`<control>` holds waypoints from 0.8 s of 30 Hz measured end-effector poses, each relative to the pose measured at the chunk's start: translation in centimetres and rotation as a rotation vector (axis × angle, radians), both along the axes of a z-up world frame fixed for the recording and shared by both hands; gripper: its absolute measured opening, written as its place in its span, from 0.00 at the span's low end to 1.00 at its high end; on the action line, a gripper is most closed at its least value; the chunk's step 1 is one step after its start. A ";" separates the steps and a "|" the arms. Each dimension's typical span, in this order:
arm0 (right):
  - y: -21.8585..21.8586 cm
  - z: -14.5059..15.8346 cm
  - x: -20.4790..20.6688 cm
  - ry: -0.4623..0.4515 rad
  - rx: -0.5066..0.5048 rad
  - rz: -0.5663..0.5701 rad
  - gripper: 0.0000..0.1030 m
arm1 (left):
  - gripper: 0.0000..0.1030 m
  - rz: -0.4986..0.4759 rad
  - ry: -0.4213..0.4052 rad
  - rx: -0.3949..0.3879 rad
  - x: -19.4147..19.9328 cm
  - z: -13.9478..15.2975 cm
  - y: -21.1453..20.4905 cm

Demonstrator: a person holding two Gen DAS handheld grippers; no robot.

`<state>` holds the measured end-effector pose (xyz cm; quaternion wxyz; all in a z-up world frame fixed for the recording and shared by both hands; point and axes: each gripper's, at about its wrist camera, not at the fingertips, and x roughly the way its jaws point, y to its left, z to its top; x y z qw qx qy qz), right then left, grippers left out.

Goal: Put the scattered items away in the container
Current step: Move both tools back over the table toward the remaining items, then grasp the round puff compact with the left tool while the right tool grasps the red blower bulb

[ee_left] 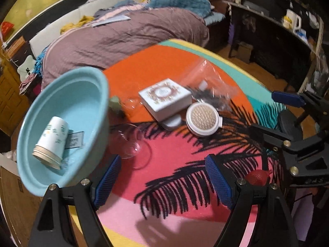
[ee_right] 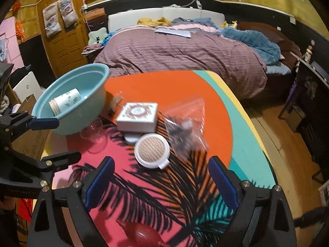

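A light blue basin [ee_left: 67,94] stands at the left of the tabletop, with a white paper cup [ee_left: 52,142] lying on its side inside. Right of it a white patterned box [ee_left: 166,97] rests partly on a small round lid [ee_left: 171,122]. Just beside lies a round white brush [ee_left: 202,121], bristles up. Behind is a clear plastic bag [ee_left: 207,86] with dark contents. A red mesh item [ee_right: 144,234] lies nearest.

Bare cloth [ee_right: 156,195] in front of both grippers: free. Ahead, a tight cluster blocks: brush [ee_right: 152,150], box [ee_right: 137,115], plastic bag [ee_right: 185,123]. Clear glass [ee_left: 131,144] sits beside basin [ee_left: 90,86]. Basin open from above; cup [ee_left: 52,141] inside.
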<state>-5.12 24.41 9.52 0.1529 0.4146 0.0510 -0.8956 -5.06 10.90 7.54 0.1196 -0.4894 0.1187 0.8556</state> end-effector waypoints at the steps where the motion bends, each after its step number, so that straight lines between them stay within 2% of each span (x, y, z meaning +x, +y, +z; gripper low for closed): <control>1: 0.3 -0.4 0.2 -0.008 -0.002 -0.005 0.92 | 0.85 -0.009 -0.007 -0.001 0.0 -0.4 0.3; 5: 1.0 -1.4 1.6 -0.019 -0.028 0.003 0.92 | 0.85 -0.032 -0.034 -0.011 -0.7 -1.5 1.3; 8: 0.8 -2.0 2.7 -0.035 -0.035 0.073 0.92 | 0.85 -0.041 -0.048 -0.019 -1.5 -2.0 2.0; 13: 0.1 -2.8 4.6 -0.018 0.029 0.168 0.92 | 0.85 -0.060 -0.063 -0.044 -2.9 -2.8 3.8; 18: -0.7 -4.1 6.4 -0.039 0.056 0.257 0.92 | 0.85 -0.072 -0.111 -0.037 -4.3 -4.5 5.7; 24: -1.9 -6.0 7.9 -0.026 0.152 0.352 0.92 | 0.85 -0.073 -0.136 -0.028 -5.6 -5.5 7.2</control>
